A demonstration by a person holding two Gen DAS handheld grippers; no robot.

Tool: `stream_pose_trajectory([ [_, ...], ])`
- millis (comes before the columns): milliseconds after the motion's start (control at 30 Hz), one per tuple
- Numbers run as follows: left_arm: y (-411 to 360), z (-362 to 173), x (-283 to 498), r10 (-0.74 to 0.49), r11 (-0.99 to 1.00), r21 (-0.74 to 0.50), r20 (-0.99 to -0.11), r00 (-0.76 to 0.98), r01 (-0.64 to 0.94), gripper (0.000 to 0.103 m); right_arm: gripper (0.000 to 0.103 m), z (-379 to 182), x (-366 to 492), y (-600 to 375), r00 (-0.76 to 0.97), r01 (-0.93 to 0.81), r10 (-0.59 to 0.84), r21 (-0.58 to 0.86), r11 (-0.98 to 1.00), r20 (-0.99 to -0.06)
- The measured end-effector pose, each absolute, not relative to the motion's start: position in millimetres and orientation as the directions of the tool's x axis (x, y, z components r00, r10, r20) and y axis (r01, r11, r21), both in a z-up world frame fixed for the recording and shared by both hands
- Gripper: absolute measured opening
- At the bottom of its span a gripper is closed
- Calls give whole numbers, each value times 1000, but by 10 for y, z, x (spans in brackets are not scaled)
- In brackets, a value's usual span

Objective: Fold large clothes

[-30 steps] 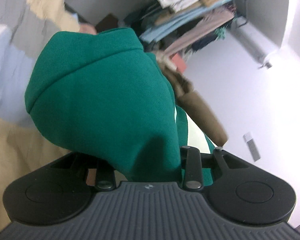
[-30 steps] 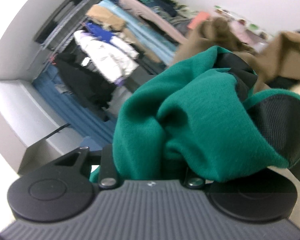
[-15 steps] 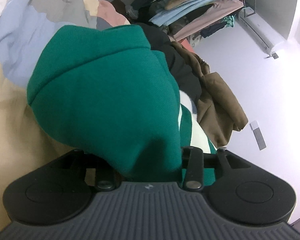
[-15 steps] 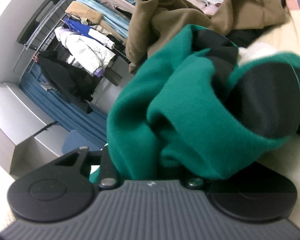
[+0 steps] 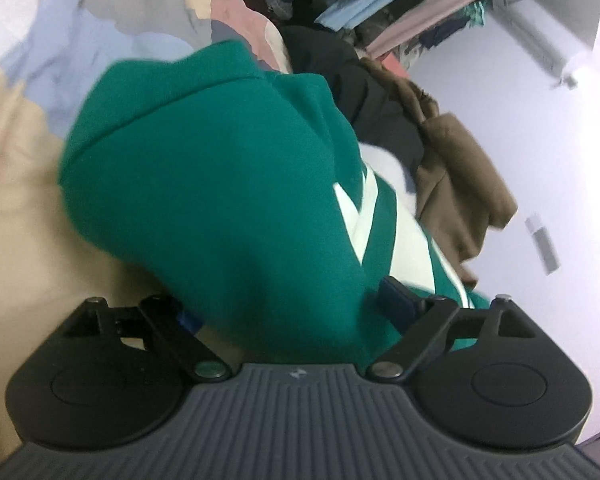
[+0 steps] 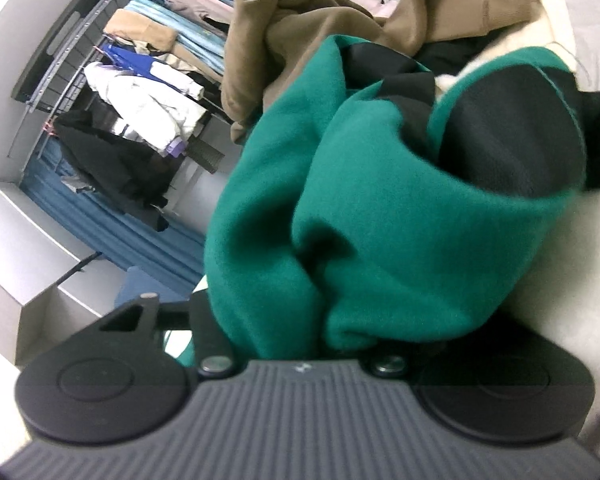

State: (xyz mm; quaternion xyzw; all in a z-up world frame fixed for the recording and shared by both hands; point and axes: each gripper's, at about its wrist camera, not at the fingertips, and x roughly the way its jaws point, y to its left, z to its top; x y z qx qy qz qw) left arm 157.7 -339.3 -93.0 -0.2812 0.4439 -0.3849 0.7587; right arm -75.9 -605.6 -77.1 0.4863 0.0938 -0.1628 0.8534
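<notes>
green sweatshirt (image 5: 220, 184) hides both sets of fingertips. left gripper (image 5: 296, 308) jaws opening wide, cloth bunched between them; right gripper (image 6: 300, 320) opening too, its grip unreadable under the fabric.

We see a green garment (image 5: 220, 184) of soft, matt fleece-like cloth with smooth white stripes, and black ribbed knit at its cuff (image 6: 512, 136). The left gripper (image 5: 296, 312) is matt black plastic with 2 shiny metal pivot pins (image 5: 210, 369).
</notes>
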Motion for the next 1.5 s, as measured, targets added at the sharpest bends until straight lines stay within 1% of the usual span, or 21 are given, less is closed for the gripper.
stream_pose_trajectory([
  [133,-3147,-664,1385,-794,604,-695,-485,367,389,90,58,-667,-932,-5963,915,403,-187,788,465,-357],
  [167,-3085,-580,1337,-781,622,-673,-494,382,401,90,61,-620,-1003,-5919,907,421,-199,777,468,-371],
  [233,-2984,-396,1233,-754,656,-619,-510,414,432,90,70,-517,-1132,-5843,897,443,-224,753,487,-382],
  [333,-2840,-54,1034,-718,696,-529,-505,479,485,90,71,-343,-1337,-5725,884,466,-249,717,518,-395],
  [400,-2731,171,911,-708,706,-496,-490,508,505,90,71,-208,-1460,-5641,873,486,-272,682,546,-404],
  [567,-2513,661,560,-693,721,-412,-445,567,557,90,70,240,-1663,-5390,877,478,-310,590,651,-367],
  [733,-2298,1019,174,-682,731,-361,-413,603,580,90,70,712,-1730,-5074,903,423,-302,517,744,-305],
  [900,-2145,1325,-264,-662,748,-277,-384,644,604,90,70,1120,-1715,-4598,906,399,-303,355,846,-295],
  [1033,-2017,1449,-570,-678,734,-251,-331,657,631,90,70,1246,-1697,-4299,910,381,-295,305,873,-293],
  [1133,-1965,1481,-753,-657,752,-211,-313,686,624,90,70,1281,-1671,-4126,909,380,-302,273,884,-287],
  [1267,-1917,1462,-870,-683,728,-209,-310,662,653,90,70,1254,-1667,-3928,904,382,-309,231,895,-294],
  [1500,-1949,1286,-984,-654,751,-162,-325,683,641,90,70,1161,-1721,-3648,888,395,-325,179,901,-323],
])
